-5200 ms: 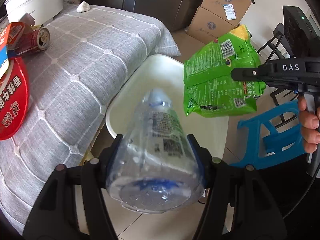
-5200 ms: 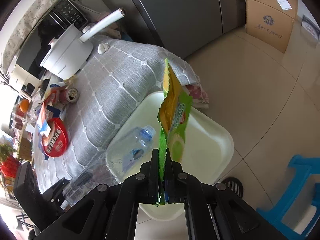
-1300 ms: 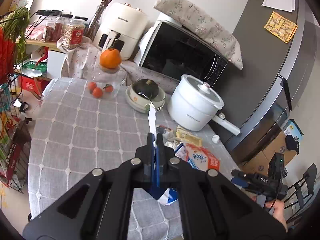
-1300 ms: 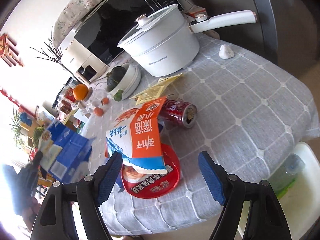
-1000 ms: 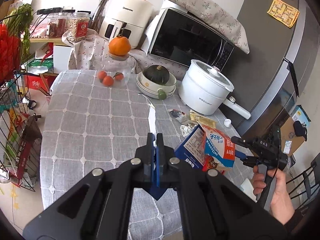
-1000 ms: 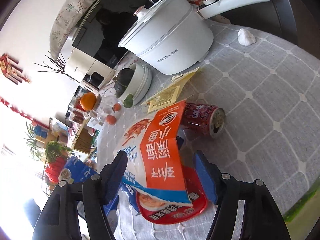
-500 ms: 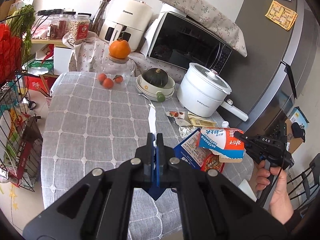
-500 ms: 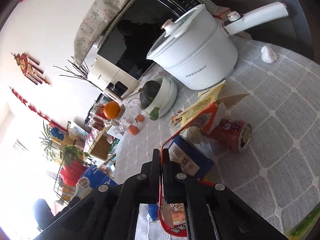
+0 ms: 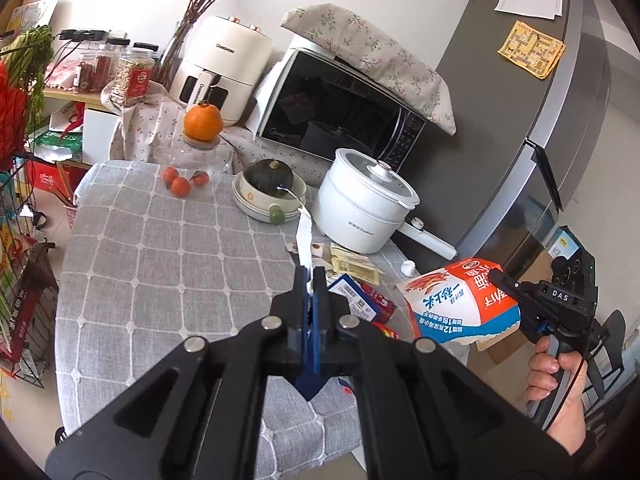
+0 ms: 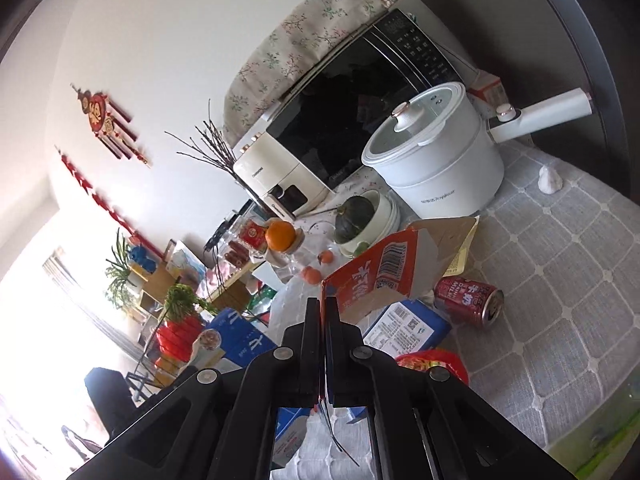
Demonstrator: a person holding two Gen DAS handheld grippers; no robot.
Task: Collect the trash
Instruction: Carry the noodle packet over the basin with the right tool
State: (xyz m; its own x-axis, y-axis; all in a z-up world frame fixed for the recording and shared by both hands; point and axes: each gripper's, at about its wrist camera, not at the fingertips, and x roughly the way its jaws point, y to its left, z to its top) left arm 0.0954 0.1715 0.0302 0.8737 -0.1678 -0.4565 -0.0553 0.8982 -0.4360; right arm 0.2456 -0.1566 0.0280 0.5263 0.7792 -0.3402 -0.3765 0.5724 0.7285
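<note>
My left gripper (image 9: 314, 276) is shut on a flattened blue carton (image 9: 311, 332). I see the carton edge-on in the left wrist view, with a white strip standing up past the fingertips; its blue face (image 10: 240, 344) shows in the right wrist view. My right gripper (image 10: 323, 304) is shut on an opened orange, white and blue carton (image 10: 384, 276). It holds that carton (image 9: 460, 304) in the air off the table's right end. On the grey checked cloth (image 9: 160, 264) lie a blue box (image 10: 408, 328), a red can (image 10: 468, 300) on its side and a red lid (image 10: 432, 360).
A white electric pot (image 9: 364, 204), a bowl with a squash (image 9: 268, 184), a glass jar topped by an orange (image 9: 202, 120), a microwave (image 9: 340, 120) and an air fryer (image 9: 224, 64) stand at the table's back. Yellow sachets (image 9: 352, 264) and a white wad (image 9: 408, 268) lie near the pot. A grey fridge (image 9: 520, 140) stands at the right.
My right gripper has shut on the orange carton and lifted it off the red lid, up and to the right. My left gripper, still shut on the blue carton, has risen a little.
</note>
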